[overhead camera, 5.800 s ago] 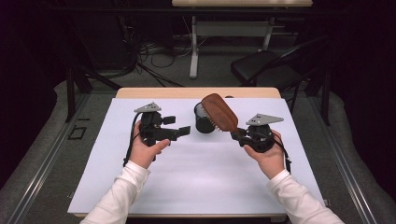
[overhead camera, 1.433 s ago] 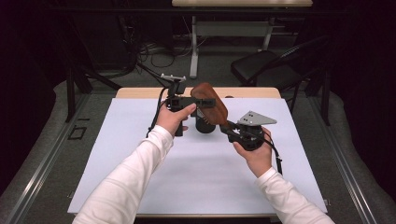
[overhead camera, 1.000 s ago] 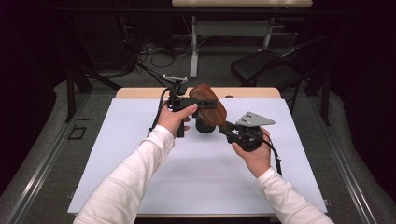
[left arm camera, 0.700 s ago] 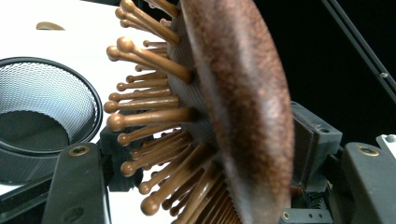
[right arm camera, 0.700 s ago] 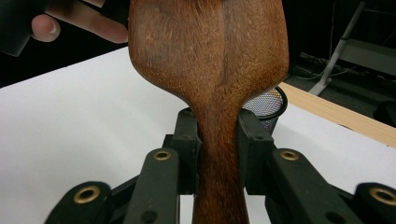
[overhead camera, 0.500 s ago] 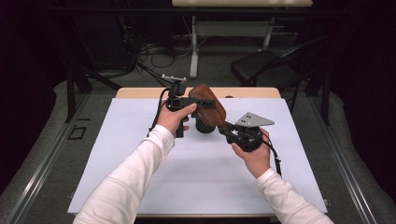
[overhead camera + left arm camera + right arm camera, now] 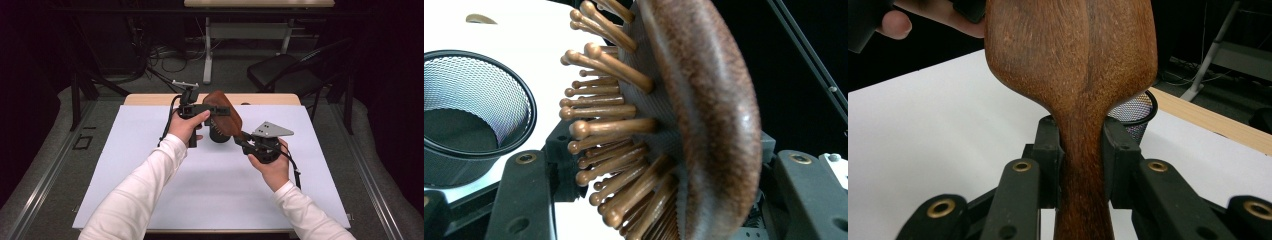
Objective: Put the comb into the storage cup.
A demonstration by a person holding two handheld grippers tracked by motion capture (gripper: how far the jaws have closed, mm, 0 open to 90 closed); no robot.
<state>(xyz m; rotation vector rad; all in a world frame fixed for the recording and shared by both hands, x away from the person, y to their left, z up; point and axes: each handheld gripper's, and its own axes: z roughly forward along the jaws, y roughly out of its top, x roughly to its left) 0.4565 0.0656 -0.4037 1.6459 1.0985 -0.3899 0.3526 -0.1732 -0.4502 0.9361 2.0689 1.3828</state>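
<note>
High view shows the right claw (image 7: 243, 142) pinching the handle of a brown wooden hairbrush (image 7: 223, 117), whose head rises up and to the left over the far middle of the white counter (image 7: 125, 165). Right gripper view confirms that grip: both pads press flat against the narrow neck of the hairbrush (image 7: 1073, 65), one on each side, with the jaws only narrowly parted. The left claw (image 7: 220, 111) reaches in from the left at the head of the brush, and its jaws have just been closing. Left gripper view has the brush head (image 7: 694, 115) standing edgewise between the two jaws, bristles turned left and smooth back turned right; whether the pads already press on it I cannot tell. A black mesh cup (image 7: 469, 110) stands on the counter just left of the bristles, beneath the lifted brush.
</note>
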